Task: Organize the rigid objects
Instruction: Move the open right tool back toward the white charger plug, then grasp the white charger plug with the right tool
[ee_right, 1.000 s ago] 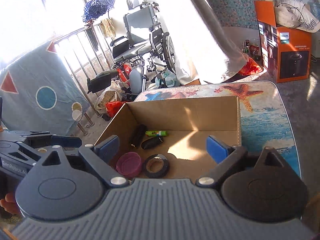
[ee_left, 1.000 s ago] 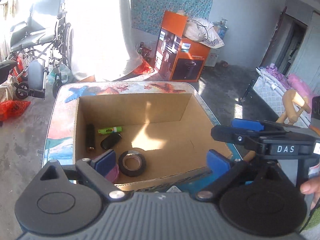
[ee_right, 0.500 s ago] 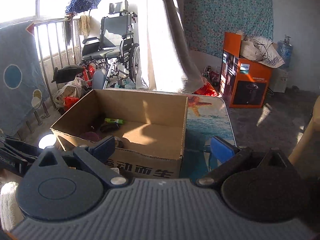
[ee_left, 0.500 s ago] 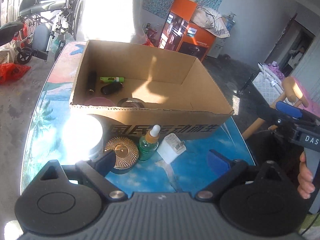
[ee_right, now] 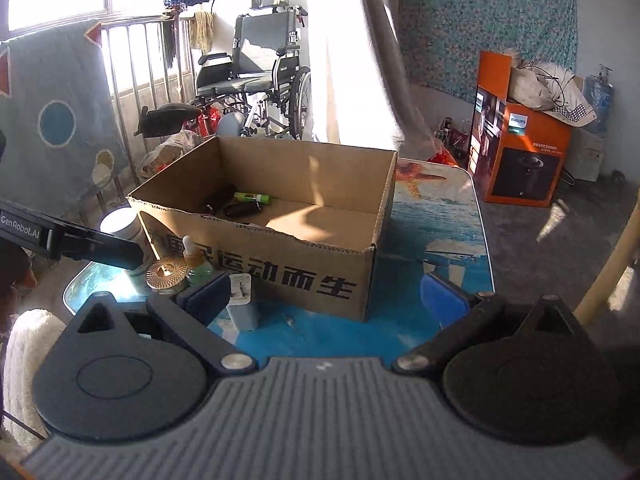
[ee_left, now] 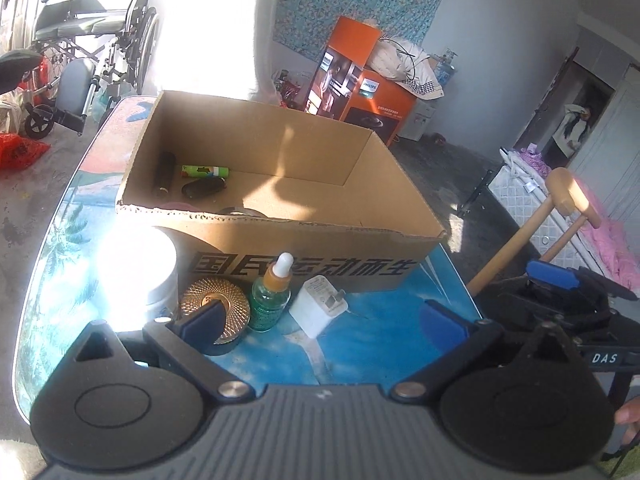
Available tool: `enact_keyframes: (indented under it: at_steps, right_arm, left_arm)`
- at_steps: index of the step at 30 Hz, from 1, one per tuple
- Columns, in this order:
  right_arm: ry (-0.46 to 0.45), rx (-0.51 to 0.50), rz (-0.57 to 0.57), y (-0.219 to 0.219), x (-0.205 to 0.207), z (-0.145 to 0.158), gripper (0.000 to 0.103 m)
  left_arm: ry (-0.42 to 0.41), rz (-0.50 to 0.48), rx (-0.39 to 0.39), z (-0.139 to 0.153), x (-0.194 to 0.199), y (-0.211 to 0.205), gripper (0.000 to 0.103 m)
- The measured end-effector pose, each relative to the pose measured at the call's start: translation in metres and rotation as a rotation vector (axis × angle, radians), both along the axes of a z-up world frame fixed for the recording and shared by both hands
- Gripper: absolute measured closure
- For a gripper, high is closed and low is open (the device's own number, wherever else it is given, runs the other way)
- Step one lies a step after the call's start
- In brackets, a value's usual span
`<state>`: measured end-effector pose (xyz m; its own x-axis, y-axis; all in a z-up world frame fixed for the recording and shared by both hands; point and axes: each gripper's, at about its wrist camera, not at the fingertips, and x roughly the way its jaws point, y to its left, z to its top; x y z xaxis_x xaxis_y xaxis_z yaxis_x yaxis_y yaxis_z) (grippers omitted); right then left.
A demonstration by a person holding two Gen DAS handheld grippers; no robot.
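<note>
An open cardboard box (ee_left: 304, 256) (ee_right: 304, 276) stands on the sea-print table (ee_left: 380, 344). Inside lie a black tube (ee_left: 165, 172), a green tube (ee_left: 205, 171) (ee_right: 253, 198) and a dark oval object (ee_left: 203, 188). In front of the box stand a white jar (ee_left: 140, 268) (ee_right: 122, 222), a gold-lidded jar (ee_left: 216, 308) (ee_right: 166, 274), a green dropper bottle (ee_left: 270, 296) (ee_right: 196, 260) and a white charger plug (ee_left: 318, 306) (ee_right: 241, 300). My left gripper (ee_left: 322, 322) is open and empty, low in front of these. My right gripper (ee_right: 324, 298) is open and empty near the box's front corner.
A wheelchair (ee_right: 256, 80) stands beyond the table by the bright window. An orange carton (ee_right: 520, 152) sits on the floor at the right. A wooden stand (ee_left: 532, 220) rises beside the table's right edge. The left gripper's arm (ee_right: 72, 240) reaches in from the left.
Both grippers have pulled back and down from above the box to its near side. The jars, bottle and plug in front of the box have come into view.
</note>
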<state>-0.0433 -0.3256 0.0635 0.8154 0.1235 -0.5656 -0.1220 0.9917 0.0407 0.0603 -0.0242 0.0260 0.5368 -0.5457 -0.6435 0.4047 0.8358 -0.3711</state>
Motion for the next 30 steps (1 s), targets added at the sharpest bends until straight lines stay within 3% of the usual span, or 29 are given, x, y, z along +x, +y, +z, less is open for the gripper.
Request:
enact_keyframes:
  at_steps: [3, 6, 12, 15, 19, 24, 30]
  right_arm:
    - [0.033, 0.056, -0.014, -0.006, -0.007, -0.013, 0.001]
    - [-0.004, 0.082, -0.047, -0.011, -0.018, -0.021, 0.001]
    - [-0.066, 0.152, -0.083, -0.015, -0.023, -0.023, 0.001]
    - [-0.075, 0.198, -0.092, -0.014, -0.019, -0.027, 0.001]
    - [-0.043, 0.244, -0.081, -0.010, -0.008, -0.036, 0.001]
    - [0.030, 0.278, -0.042, -0.003, 0.010, -0.055, 0.002]
    - [0.093, 0.278, 0.016, 0.015, 0.039, -0.068, 0.014]
  left_arm:
    - [0.027, 0.000, -0.094, -0.011, -0.001, 0.002, 0.000]
    - [0.052, -0.025, -0.117, -0.019, 0.000, -0.001, 0.000]
    - [-0.056, -0.072, 0.020, -0.028, -0.010, -0.019, 0.000]
    - [-0.072, -0.108, 0.072, -0.038, -0.015, -0.031, 0.000]
    - [-0.097, -0.158, 0.133, -0.051, -0.023, -0.046, 0.000]
    - [-0.215, -0.190, 0.266, -0.060, -0.038, -0.067, 0.000]
    - [-0.276, -0.216, 0.318, -0.071, -0.038, -0.084, 0.003]
